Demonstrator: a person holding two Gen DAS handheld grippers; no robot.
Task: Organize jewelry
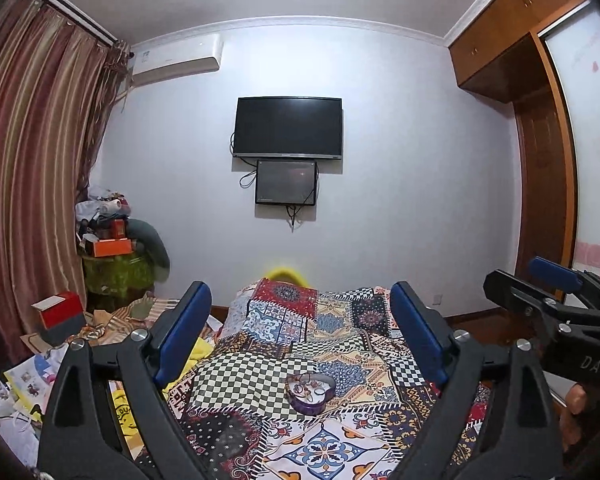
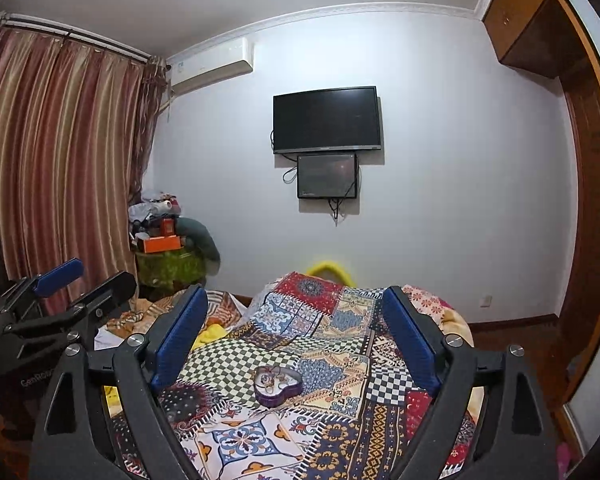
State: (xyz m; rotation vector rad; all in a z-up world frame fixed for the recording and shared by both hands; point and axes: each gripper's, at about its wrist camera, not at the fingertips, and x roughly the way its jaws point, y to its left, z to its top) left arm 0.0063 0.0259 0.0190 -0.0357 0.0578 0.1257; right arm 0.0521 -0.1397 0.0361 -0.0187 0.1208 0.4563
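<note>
A purple heart-shaped tin [image 1: 310, 393] lies open on the patchwork bedspread [image 1: 332, 444], holding several small pieces of jewelry; single pieces are too small to tell apart. It also shows in the right wrist view [image 2: 278, 386]. My left gripper [image 1: 300, 336] is open and empty, held above the bed with the tin between and beyond its blue pads [image 1: 184, 332]. My right gripper [image 2: 294, 336] is open and empty too, at the same height, the tin beyond its fingers. Each gripper shows in the other's view, the right one [image 1: 548, 284] and the left one [image 2: 72, 284].
The bed [image 2: 340, 432] runs toward a white wall with a TV [image 1: 288, 127] and a smaller screen below. Curtains [image 1: 32, 160] hang at left. A cluttered stand with an orange box [image 1: 114, 246] and papers on the floor lie left. A wooden wardrobe [image 1: 540, 160] stands right.
</note>
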